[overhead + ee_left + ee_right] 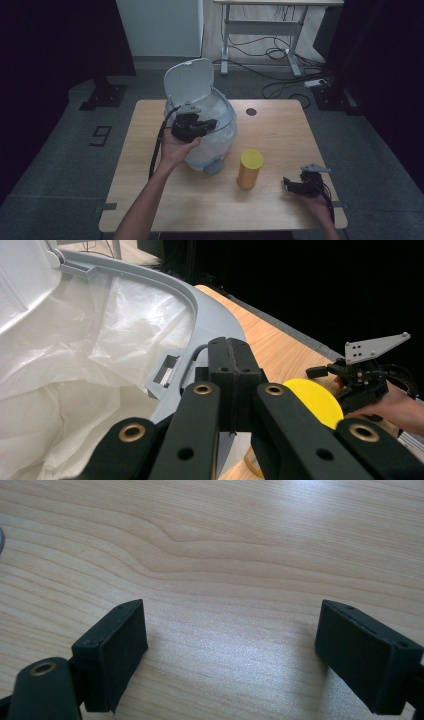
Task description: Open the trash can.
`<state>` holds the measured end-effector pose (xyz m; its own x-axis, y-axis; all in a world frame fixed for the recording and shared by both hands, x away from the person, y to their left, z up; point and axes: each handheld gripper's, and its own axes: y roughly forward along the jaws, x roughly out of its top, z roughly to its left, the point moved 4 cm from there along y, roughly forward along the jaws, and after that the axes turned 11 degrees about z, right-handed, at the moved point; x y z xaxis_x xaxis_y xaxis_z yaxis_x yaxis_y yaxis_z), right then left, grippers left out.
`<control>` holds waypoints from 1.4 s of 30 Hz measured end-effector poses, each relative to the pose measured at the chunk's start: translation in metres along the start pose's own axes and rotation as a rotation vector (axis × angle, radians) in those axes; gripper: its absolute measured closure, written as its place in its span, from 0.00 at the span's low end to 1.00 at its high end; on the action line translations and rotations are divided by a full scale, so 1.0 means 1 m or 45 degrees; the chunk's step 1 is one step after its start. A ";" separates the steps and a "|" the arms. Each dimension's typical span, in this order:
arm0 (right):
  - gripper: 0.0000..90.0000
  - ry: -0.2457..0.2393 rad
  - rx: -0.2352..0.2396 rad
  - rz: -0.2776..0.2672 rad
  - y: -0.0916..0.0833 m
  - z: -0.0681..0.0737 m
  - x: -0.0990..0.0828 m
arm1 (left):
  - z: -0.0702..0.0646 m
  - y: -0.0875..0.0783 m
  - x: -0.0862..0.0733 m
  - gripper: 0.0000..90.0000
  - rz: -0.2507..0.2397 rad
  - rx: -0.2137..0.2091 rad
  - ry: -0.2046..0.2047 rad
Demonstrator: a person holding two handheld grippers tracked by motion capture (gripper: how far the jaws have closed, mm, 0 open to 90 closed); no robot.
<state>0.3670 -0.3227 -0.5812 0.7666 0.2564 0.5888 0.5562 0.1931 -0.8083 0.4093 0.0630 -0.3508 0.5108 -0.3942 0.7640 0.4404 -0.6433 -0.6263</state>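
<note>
One bin (220,125), one yellow can (249,168) (apparently lidded).

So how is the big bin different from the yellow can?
The bin is pale grey and wide; the yellow can is slim and much smaller. The bin's lid stands open, with a plastic bag inside; the can's top looks closed. Both stand upright on the wooden table.

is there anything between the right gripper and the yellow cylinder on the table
Nothing visible. The right gripper, jaws open, rests on the table to the right of the yellow cylinder, with bare wood between them. The bin stands on the cylinder's far side.
</note>
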 end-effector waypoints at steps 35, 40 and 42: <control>0.14 -0.003 0.000 -0.002 0.000 0.000 0.000 | 0.008 -0.042 -0.124 0.27 -0.116 0.100 0.003; 0.14 -0.004 0.000 -0.002 0.000 0.000 0.000 | 0.021 -0.023 -0.150 0.27 -0.054 0.146 -0.029; 0.14 -0.004 0.000 -0.002 0.000 0.000 0.000 | 0.026 -0.015 -0.159 0.26 -0.032 0.163 -0.041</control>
<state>0.3670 -0.3228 -0.5814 0.7648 0.2587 0.5901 0.5575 0.1933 -0.8073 0.3403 0.1521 -0.4666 0.5209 -0.3567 0.7755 0.5428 -0.5627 -0.6235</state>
